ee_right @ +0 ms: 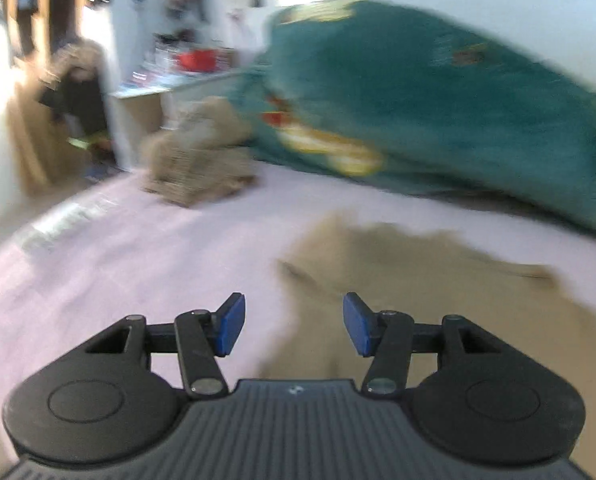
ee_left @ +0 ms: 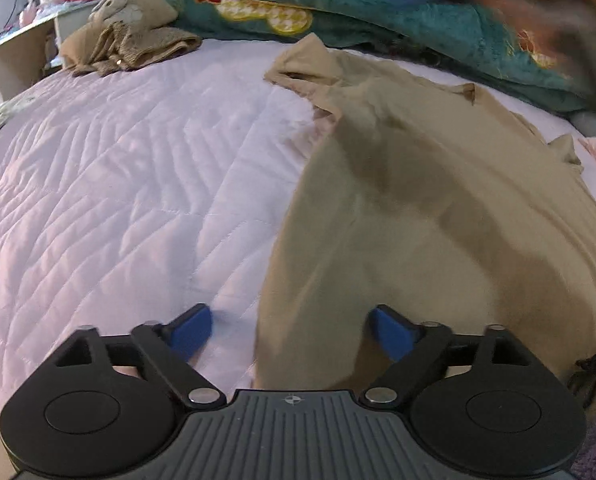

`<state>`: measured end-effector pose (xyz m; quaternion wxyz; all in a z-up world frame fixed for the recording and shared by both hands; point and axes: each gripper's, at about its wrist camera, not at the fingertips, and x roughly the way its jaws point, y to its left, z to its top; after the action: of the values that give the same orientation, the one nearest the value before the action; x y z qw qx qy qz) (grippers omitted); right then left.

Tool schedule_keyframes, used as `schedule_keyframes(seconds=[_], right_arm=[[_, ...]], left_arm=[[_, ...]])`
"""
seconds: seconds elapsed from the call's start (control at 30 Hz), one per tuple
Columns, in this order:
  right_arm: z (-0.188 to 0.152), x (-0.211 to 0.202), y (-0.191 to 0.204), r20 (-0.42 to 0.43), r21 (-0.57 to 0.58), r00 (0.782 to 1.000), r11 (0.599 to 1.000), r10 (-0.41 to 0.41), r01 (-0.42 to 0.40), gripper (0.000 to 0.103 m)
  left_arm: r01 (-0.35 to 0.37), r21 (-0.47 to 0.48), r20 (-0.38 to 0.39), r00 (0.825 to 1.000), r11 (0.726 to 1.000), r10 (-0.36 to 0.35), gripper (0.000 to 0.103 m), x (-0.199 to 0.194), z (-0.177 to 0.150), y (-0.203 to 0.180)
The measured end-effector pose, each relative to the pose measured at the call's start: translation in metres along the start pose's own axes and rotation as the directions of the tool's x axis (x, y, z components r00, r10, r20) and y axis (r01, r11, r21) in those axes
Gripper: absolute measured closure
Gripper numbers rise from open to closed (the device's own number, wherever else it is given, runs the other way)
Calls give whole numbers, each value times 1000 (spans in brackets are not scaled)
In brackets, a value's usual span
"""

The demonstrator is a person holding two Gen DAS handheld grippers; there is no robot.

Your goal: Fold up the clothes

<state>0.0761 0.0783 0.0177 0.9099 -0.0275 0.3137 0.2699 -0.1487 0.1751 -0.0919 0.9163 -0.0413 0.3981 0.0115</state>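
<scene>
Lying flat and creased on the pink quilt, tan garment; both grippers' jaws apart, empty

No readable text, label or number anywhere — both views show only unlettered surfaces.

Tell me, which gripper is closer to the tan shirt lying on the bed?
Left. The left gripper sits right over the tan shirt edge, while the right gripper hangs above it.
</scene>
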Motion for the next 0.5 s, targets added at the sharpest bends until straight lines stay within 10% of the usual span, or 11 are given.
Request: schedule_keyframes(seconds=[0.23, 0.5], right_arm=[[6, 134, 37, -109, -192, 992, 981, -58, 36, 49], [-8, 177, -1, -239, -93, 963, 990, -123, 103, 50]], left_arm=[[10, 56, 21, 1000, 998, -12, 3, 5, -5, -8], [20, 67, 36, 999, 998, -22, 2, 6, -7, -6]])
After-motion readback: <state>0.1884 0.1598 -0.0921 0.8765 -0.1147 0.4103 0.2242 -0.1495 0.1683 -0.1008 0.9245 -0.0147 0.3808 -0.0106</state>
